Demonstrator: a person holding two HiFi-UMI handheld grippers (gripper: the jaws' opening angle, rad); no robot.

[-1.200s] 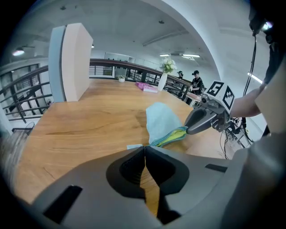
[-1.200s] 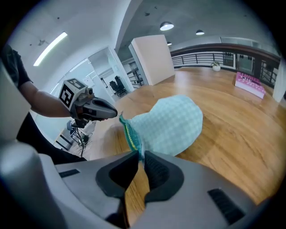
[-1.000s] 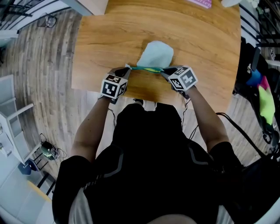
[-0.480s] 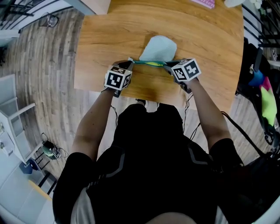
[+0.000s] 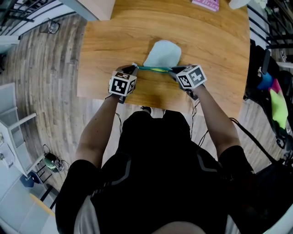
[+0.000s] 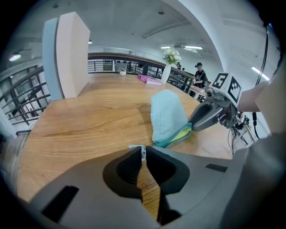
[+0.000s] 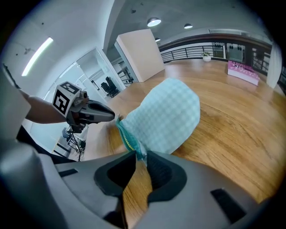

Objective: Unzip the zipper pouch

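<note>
So the left gripper (image 5: 133, 69) has its jaws clenched on the zipper pull (image 6: 142, 151). The right gripper (image 5: 172, 71) jaws have just been opening, with the zipper pouch (image 5: 162, 54) corner pinched between them.

The zipper pouch (image 5: 162, 54) sits near the front edge of the worktop (image 5: 119, 32). The left hand-held gripper (image 5: 133, 69) is at the pouch's left end. The right hand-held gripper (image 5: 172, 71) is at its right end, jaws just opened wider, the pouch's corner between them. Behind the pouch to the right, a box (image 5: 206, 4) lies at the far edge; behind-left stands a panel (image 6: 67, 53).
</note>
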